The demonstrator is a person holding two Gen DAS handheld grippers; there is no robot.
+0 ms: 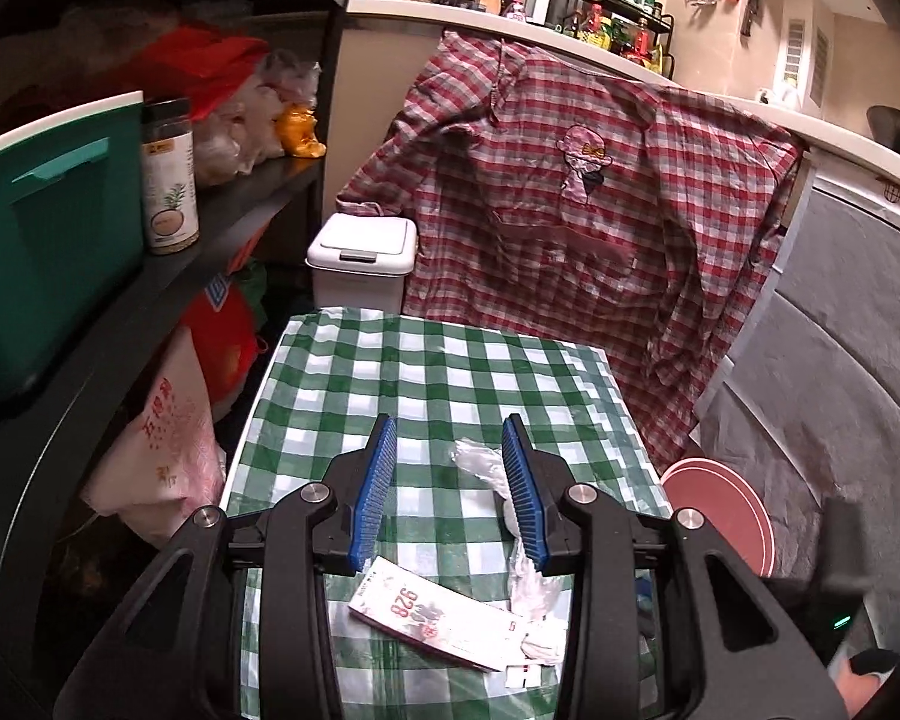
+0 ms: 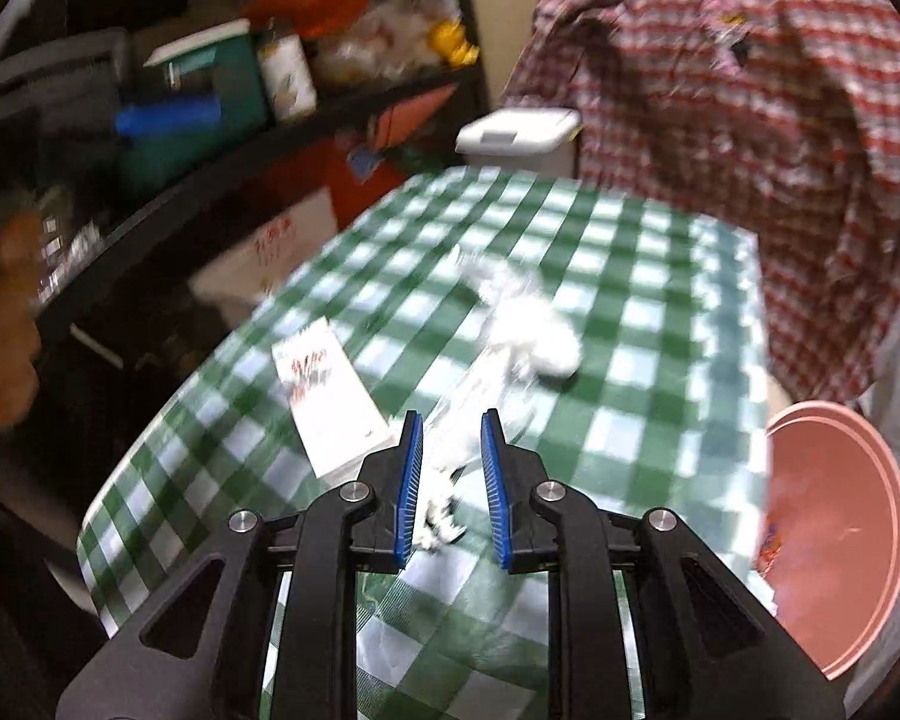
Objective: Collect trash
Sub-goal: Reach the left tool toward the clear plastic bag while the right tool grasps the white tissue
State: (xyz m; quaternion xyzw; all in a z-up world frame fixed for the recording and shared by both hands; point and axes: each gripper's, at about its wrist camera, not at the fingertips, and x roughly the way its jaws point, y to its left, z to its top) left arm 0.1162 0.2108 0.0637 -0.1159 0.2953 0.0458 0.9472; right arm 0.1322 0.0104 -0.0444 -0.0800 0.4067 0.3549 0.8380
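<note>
Here both tongs, left [image 1: 450,447] and right [image 2: 452,441], are held spread above the tabletop [image 1: 426,360], nothing gripped; crumpled wrapper [image 2: 528,324] lies ahead.

left gripper [image 1: 450,450]: black angular linkage arms, silver round screws, blue ribbed finger pads [image 1: 373,492] | right gripper [image 2: 451,447]: same black frame, silver screws, blue ribbed pads [image 2: 408,486]

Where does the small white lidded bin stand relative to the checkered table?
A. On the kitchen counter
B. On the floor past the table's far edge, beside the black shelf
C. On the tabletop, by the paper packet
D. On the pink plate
B: in the left wrist view the white bin shows beyond the far edge of the green checkered table, beside the black shelf, lid closed.
</note>
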